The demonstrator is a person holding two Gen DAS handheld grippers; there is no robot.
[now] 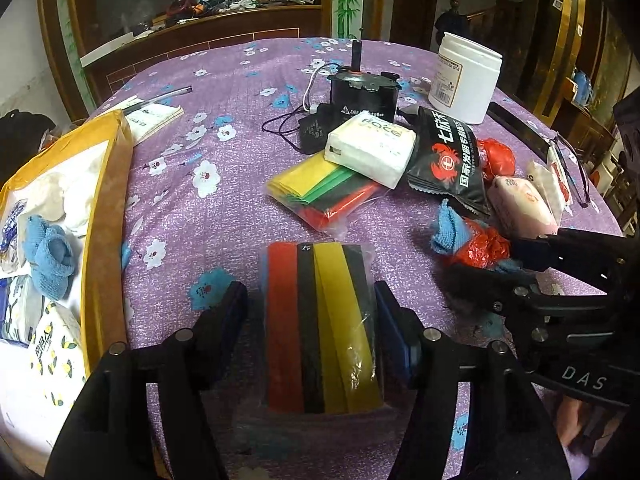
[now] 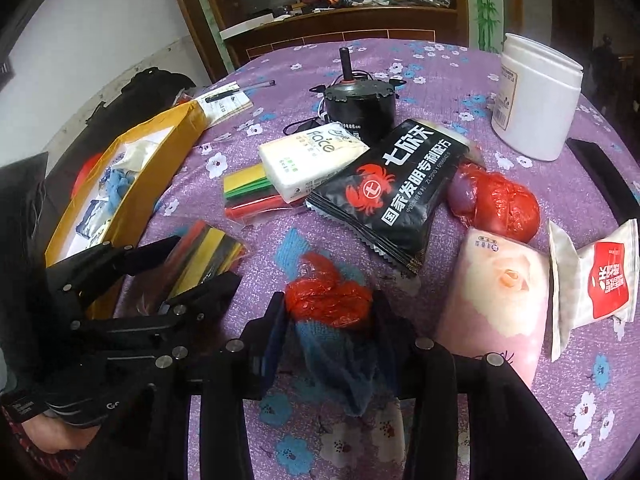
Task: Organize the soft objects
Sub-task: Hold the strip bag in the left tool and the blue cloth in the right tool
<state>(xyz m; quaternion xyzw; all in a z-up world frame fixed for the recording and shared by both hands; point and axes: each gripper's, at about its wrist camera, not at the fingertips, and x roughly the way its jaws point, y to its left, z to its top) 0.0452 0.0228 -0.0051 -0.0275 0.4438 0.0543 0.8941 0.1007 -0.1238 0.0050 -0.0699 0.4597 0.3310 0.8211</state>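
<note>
My left gripper point(image 1: 310, 300) is open, its jaws on either side of a clear packet of red, black and yellow bands point(image 1: 320, 328) lying on the purple cloth; the packet also shows in the right wrist view point(image 2: 208, 256). My right gripper point(image 2: 328, 312) is shut on a red plastic bag wrapped with a blue knitted sock point(image 2: 332, 312), seen from the left wrist view too point(image 1: 476, 244). A yellow cardboard box point(image 1: 104, 216) at the left holds a blue sock point(image 1: 50, 256) and tissue packs.
On the table lie a second band packet point(image 1: 324, 192), a white tissue pack point(image 1: 370, 148), a black crab-print pouch point(image 2: 392, 188), a red bag point(image 2: 496, 200), a pink pack point(image 2: 496, 300), a black motor point(image 1: 362, 92) and a white jar point(image 1: 466, 76).
</note>
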